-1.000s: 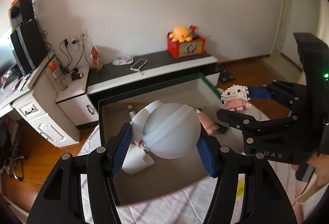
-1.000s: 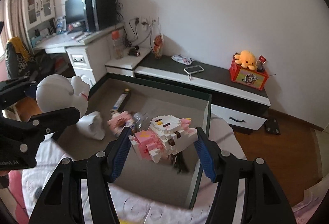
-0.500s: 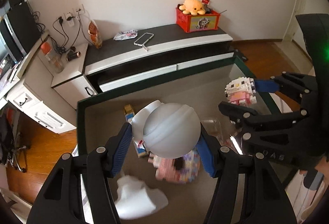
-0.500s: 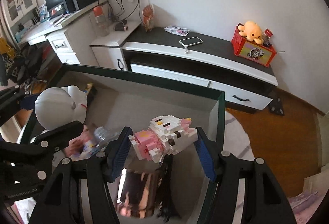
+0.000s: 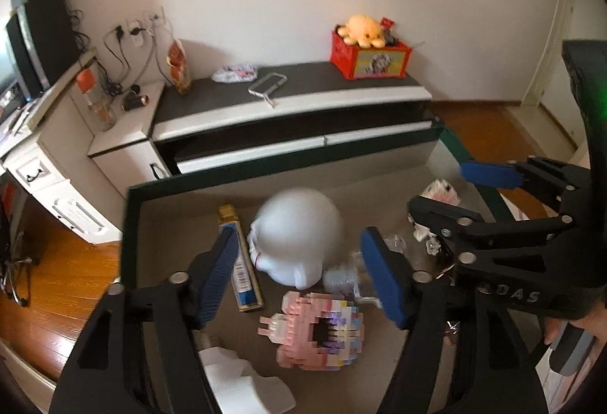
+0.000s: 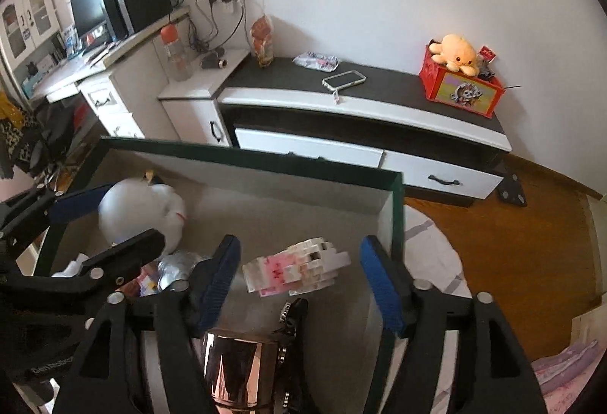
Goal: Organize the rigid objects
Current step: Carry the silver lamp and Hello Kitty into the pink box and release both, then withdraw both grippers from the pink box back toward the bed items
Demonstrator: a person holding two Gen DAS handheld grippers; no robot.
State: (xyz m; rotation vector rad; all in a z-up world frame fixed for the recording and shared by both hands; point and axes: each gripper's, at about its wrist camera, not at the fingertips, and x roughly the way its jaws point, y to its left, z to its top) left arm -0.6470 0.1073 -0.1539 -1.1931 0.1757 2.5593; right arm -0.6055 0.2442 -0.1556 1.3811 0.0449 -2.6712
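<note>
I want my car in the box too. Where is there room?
In the box, bare floor runs along the far wall, behind the white round figure and the block cat. A strip lies left of the blue tube. Around the pink block toy it is crowded.

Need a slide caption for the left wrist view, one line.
Left gripper open above the white round-headed figure lying in the green-rimmed box, beside a pink brick model and the open right gripper.

Colours noted in and around the green-rimmed storage box (image 5: 131,224)

A beige lining was seen inside it, with a matt white round figurine head (image 5: 299,235), a pink-and-white block-built cat figure (image 6: 296,271), a pink pixel-patterned block ring (image 5: 322,336) and a blue-and-gold tube (image 5: 241,258). Blue pads (image 5: 383,277) were carried on black gripper frames.
</note>
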